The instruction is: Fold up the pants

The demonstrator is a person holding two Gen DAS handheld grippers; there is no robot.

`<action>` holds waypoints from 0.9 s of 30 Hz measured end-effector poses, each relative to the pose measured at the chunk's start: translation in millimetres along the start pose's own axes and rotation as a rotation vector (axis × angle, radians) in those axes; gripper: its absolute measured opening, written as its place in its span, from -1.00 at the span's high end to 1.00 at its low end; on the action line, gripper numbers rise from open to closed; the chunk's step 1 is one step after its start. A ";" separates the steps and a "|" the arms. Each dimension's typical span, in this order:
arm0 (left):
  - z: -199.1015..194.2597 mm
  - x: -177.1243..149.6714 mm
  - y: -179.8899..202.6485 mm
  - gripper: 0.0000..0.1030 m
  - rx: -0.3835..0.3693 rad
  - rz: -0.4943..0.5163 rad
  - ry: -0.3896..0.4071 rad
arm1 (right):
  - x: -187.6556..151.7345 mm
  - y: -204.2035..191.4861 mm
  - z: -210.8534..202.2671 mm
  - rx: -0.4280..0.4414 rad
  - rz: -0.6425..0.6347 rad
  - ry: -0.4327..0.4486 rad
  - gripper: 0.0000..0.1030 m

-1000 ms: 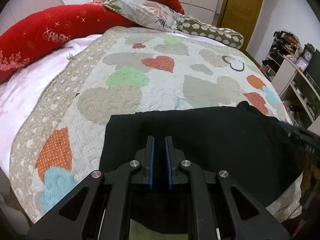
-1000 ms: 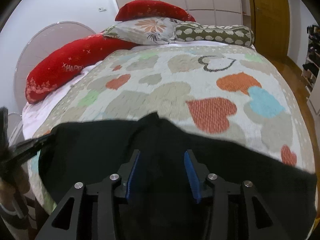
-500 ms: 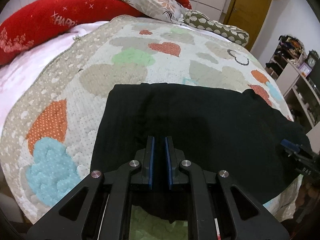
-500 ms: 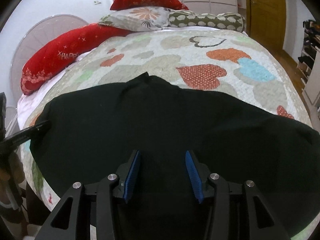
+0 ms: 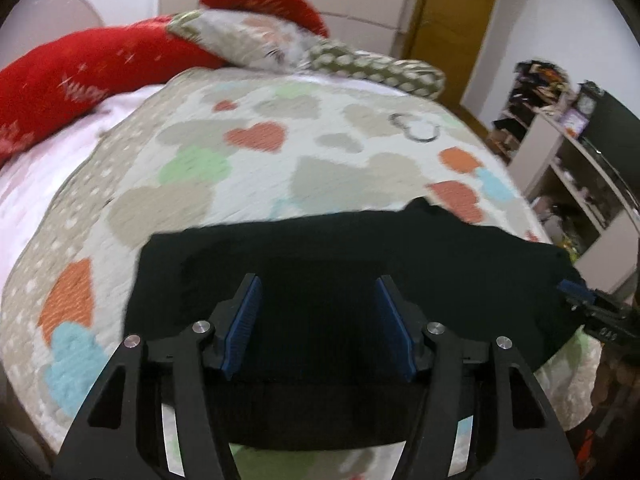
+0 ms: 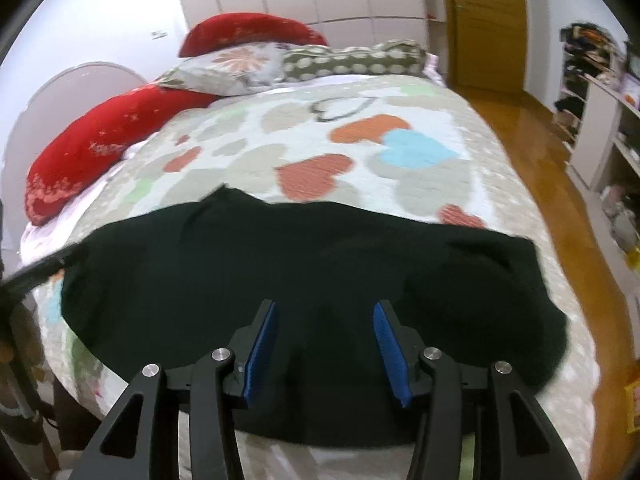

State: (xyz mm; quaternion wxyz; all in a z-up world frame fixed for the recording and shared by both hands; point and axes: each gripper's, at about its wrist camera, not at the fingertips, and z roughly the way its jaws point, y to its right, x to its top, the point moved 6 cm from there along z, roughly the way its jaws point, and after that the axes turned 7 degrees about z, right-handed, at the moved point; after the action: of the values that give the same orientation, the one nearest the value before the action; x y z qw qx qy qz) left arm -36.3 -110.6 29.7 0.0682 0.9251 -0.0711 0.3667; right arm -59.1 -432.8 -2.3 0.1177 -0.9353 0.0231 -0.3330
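- Black pants [image 5: 352, 272] spread flat across the near end of the heart-patterned quilt [image 5: 248, 168], waistband edge toward the bed's near edge, one small peak of cloth poking up along the far edge [image 6: 228, 196].
- Soft, limp, light by the look of it; likely to sag and drag on the nubbly quilt rather than slide cleanly, so better lifted than pushed.
- Dark, matte fabric hiding its own creases; layers and seams hard to make out in either view, partly through blur.
- Best hold probably at the corners or along an outer edge, pinching all layers together; a pinch in the middle would likely gather only the top layer.
- Left gripper [image 5: 320, 324] spread wide, blue pads apart above the cloth near the waistband, nothing between them.
- Right gripper [image 6: 322, 350] likewise wide apart over the pants, holding nothing; contact with the cloth impossible to judge.
- Beyond the pants, plenty of bare quilt toward the head of the bed for laying a fold over.
- Red bolster [image 6: 104, 140], floral pillow [image 6: 228, 68] and spotted pillow [image 6: 356, 60] well apart at the head, not in the way.
- Shelving with clutter [image 5: 576, 152] off the right side of the bed, and a wooden door [image 6: 484, 20] behind, clear of the work.
- Risk: cloth near the bed's near edge slipping off if tugged this way.
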 end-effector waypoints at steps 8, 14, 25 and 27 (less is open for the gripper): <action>29.9 12.4 66.5 -0.14 -0.118 0.106 -0.058 | -24.1 65.7 -0.1 -0.020 0.128 -0.035 0.06; 59.1 23.3 146.2 -0.14 -0.277 0.257 -0.127 | -27.1 85.6 -34.1 0.051 0.213 0.029 0.07; 103.4 59.4 272.0 -0.15 -0.574 0.470 -0.195 | -38.4 106.8 -39.7 0.031 0.263 0.036 0.00; 114.0 62.9 293.4 -0.17 -0.639 0.492 -0.230 | -37.5 108.6 -35.7 0.044 0.283 0.043 -0.05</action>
State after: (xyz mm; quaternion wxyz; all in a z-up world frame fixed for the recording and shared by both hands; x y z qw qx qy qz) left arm 32.1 -423.7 12.4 0.2538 0.8478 -0.4073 0.2256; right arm -106.8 -541.0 -24.2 0.1837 -0.9124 0.1500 -0.3336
